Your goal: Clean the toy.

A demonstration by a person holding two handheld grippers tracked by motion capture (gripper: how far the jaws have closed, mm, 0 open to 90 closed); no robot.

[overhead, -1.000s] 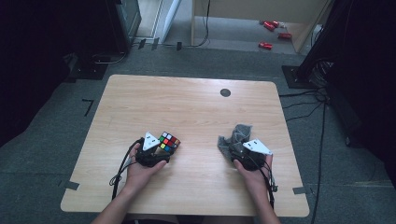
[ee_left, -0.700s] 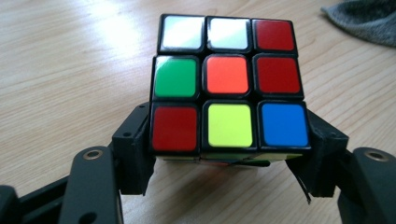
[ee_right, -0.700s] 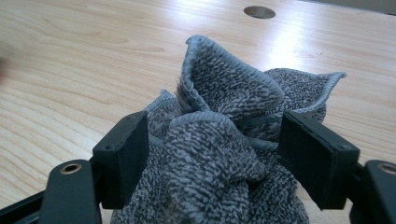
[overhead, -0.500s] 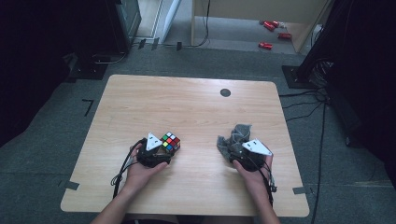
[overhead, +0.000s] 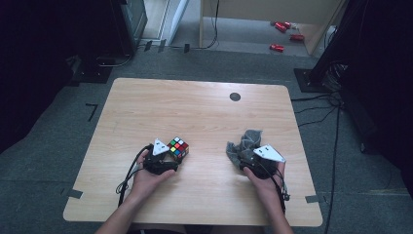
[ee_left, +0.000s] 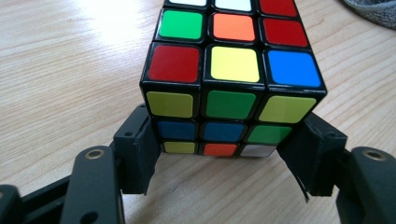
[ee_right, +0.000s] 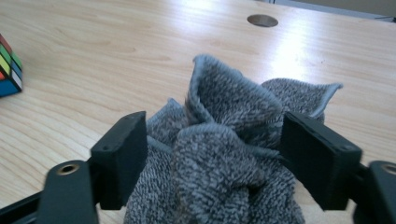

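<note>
1. Bracketing the cube (overhead: 178, 148), the left hand-held gripper (overhead: 164, 158) had a jaw at each lower side; whether they pressed, I could not tell.
2. The right hand-held gripper (overhead: 251, 158) had just been opening, its jaws apart around the crumpled cloth (overhead: 243, 144).
3. Both things sat near the bench's (overhead: 195, 107) near edge.
4. Likely a release; next, back straight off.

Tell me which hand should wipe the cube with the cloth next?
Probably the right. The right hand-held gripper already has the grey cloth bunched between its jaws, while the left hand-held gripper brackets the cube, so it can steady it on the table.
</note>
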